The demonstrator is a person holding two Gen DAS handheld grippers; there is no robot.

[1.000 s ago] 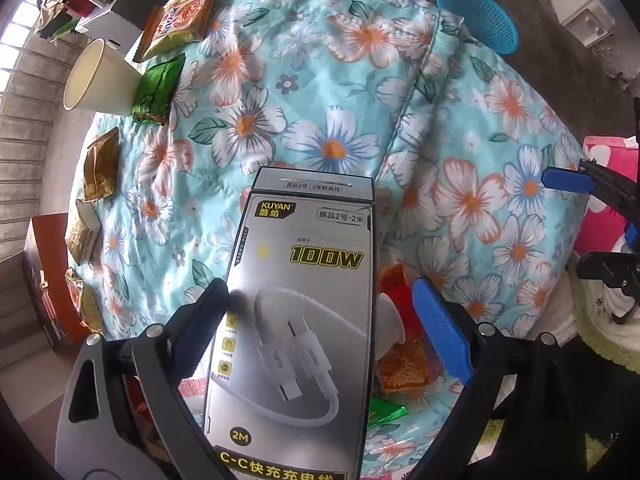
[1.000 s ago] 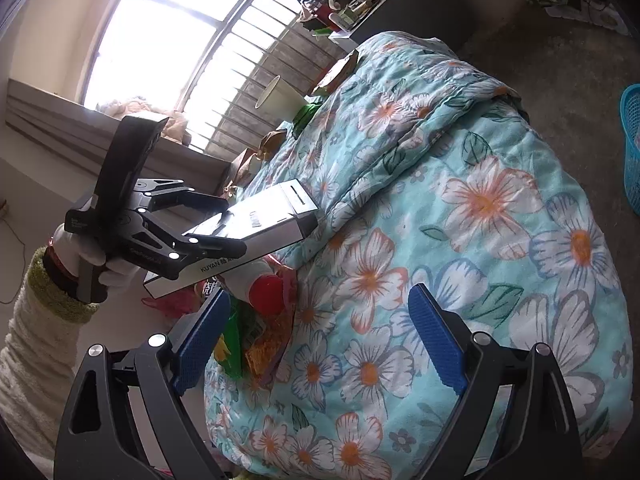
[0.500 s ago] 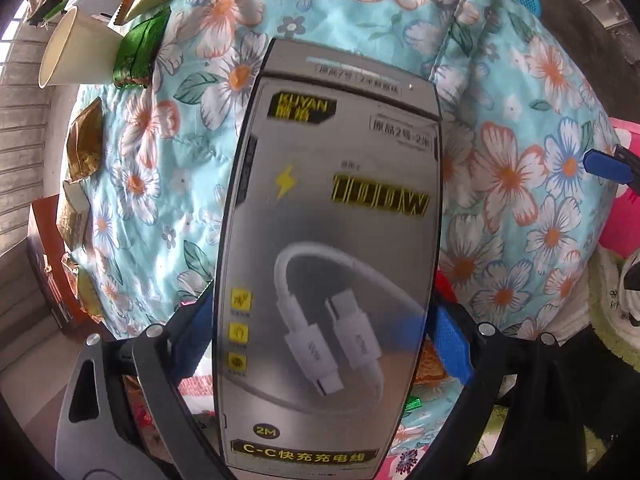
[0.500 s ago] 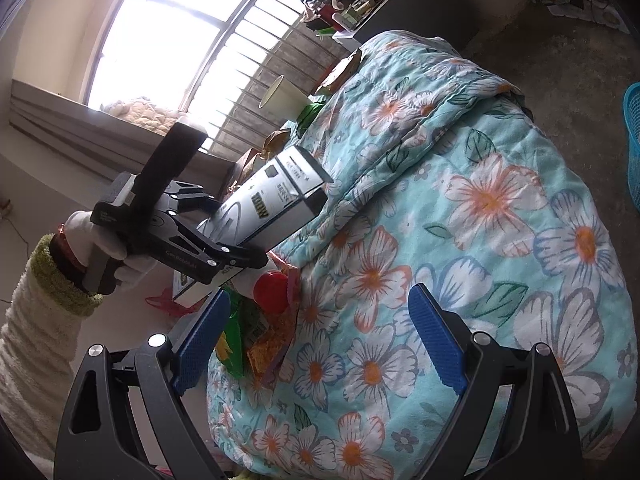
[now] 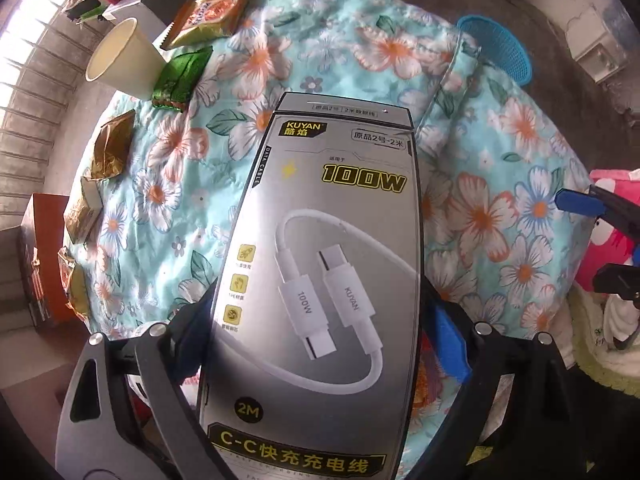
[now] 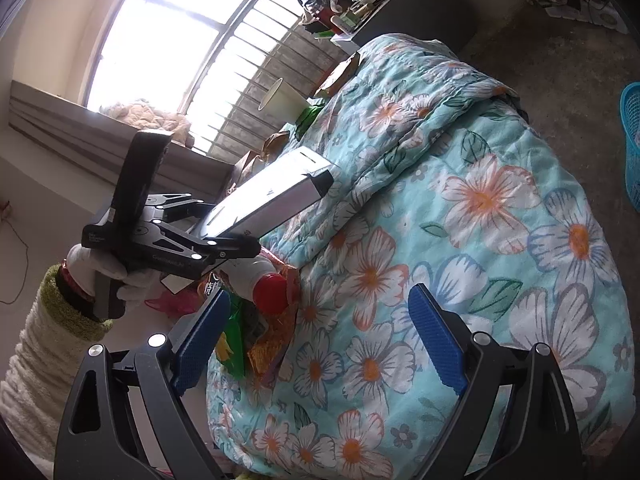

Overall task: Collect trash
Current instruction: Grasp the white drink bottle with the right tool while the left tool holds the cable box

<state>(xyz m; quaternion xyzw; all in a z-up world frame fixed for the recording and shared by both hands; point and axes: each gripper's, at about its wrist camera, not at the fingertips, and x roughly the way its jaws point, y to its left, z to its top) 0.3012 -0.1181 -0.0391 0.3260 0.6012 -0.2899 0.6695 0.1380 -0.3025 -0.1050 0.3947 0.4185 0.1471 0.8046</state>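
Cable box (image 5: 320, 280) clamped between left gripper (image 5: 320, 344) fingers, now raised off the bed (image 5: 500, 208) versus a second ago, tilting flatter; pickup done, basket (image 5: 500, 52) far beyond fingertips likely next. Right gripper (image 6: 320, 336) fingers apart, empty, over the quilt. Box bottom cut off; wrappers (image 5: 108, 152) left of fingers blurry.

cable box (image 5: 328, 264) | tilted back flatter, seemingly | left gripper (image 5: 320, 332) raised
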